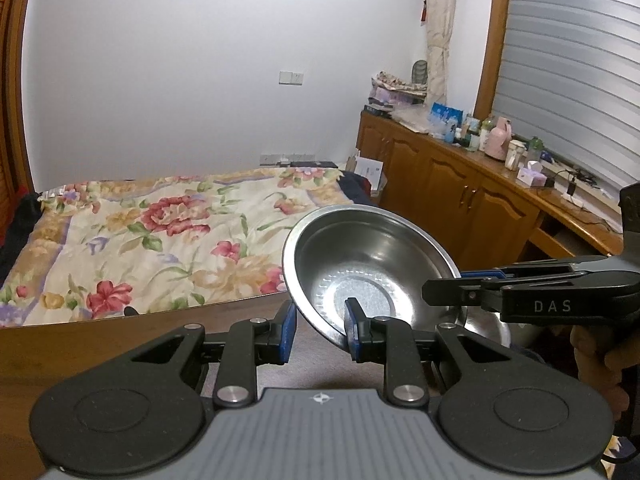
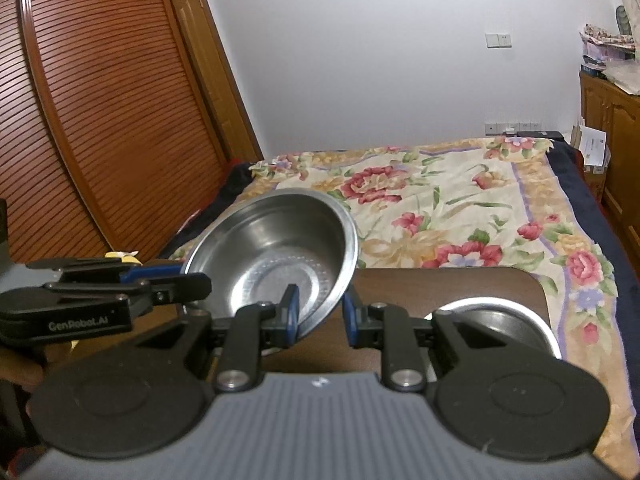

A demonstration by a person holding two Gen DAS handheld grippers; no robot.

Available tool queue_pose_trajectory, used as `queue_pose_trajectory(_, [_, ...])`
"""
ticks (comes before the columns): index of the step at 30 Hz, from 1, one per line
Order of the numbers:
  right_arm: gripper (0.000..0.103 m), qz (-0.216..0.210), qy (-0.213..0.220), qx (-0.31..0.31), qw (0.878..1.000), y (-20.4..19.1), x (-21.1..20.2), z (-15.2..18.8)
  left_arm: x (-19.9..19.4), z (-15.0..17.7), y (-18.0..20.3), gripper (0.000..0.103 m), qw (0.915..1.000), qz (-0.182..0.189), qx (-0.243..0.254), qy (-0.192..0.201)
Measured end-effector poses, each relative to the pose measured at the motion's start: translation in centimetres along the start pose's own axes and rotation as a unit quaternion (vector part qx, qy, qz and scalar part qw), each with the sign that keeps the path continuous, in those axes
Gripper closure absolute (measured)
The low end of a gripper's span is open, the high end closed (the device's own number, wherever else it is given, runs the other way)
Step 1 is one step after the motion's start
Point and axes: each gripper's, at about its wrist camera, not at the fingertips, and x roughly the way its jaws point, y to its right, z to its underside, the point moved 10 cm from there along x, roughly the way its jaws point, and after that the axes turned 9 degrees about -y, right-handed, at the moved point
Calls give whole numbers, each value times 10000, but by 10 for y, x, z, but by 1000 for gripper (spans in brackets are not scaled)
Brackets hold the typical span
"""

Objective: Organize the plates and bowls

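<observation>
Above the dark wooden worktop (image 2: 460, 284), a steel bowl (image 1: 372, 272) is tilted in the air, its rim straddled by both tools. The left hand-held gripper (image 1: 320, 328) has its jaws spread wide on either side of the near rim, one pad inside the bowl, not clamped. The right hand-held gripper (image 2: 320, 316) likewise straddles the rim with jaws apart. A second steel bowl (image 2: 500, 320) sits on the worktop to the right. The floral bedspread (image 2: 460, 208) lies beyond.
</observation>
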Motion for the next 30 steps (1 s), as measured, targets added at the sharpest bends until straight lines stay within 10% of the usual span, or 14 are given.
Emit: queue_pose_trajectory(30, [78,-156,-252,-68,9995,-32,-37,68,-56,75,30,75,9995,233,177,-68])
